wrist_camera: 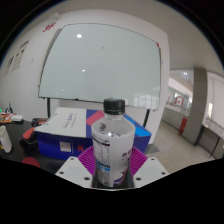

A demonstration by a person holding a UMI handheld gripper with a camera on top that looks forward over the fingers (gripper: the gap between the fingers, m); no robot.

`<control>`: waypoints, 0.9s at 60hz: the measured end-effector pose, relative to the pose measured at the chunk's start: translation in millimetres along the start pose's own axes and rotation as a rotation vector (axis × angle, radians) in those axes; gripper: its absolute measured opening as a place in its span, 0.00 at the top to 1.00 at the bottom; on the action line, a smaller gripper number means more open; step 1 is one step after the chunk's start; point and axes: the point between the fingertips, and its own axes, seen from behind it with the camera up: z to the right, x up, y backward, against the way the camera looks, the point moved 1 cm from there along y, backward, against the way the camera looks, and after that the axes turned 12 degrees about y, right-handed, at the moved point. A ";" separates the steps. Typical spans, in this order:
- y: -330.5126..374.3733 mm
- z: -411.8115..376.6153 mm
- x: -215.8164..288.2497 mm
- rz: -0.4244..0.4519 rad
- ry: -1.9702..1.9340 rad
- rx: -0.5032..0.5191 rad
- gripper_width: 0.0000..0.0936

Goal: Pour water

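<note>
A clear plastic water bottle (110, 145) with a black cap and a pale label stands upright between my fingers. My gripper (111, 166) is shut on the bottle, with the purple pads (89, 157) pressing its lower body from both sides. The bottle is lifted above the table, its cap rising in front of the whiteboard. No cup or other vessel shows.
A large whiteboard (100, 60) leans behind the bottle. Below it sit a blue box with white papers (68, 122) and red items (32, 133) on the left. An office hallway (190, 110) opens to the right.
</note>
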 end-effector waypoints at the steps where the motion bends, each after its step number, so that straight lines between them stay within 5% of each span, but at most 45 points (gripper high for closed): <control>1: 2.2 1.8 4.9 0.005 0.013 -0.017 0.59; 14: 62.5 10.2 123.7 0.098 0.356 -0.233 0.58; 26: 115.3 -68.8 236.3 0.217 0.919 -0.401 0.58; 36: 109.0 -184.5 256.7 0.313 1.392 -0.337 0.58; 54: 72.6 -309.4 175.8 0.367 1.947 -0.128 0.58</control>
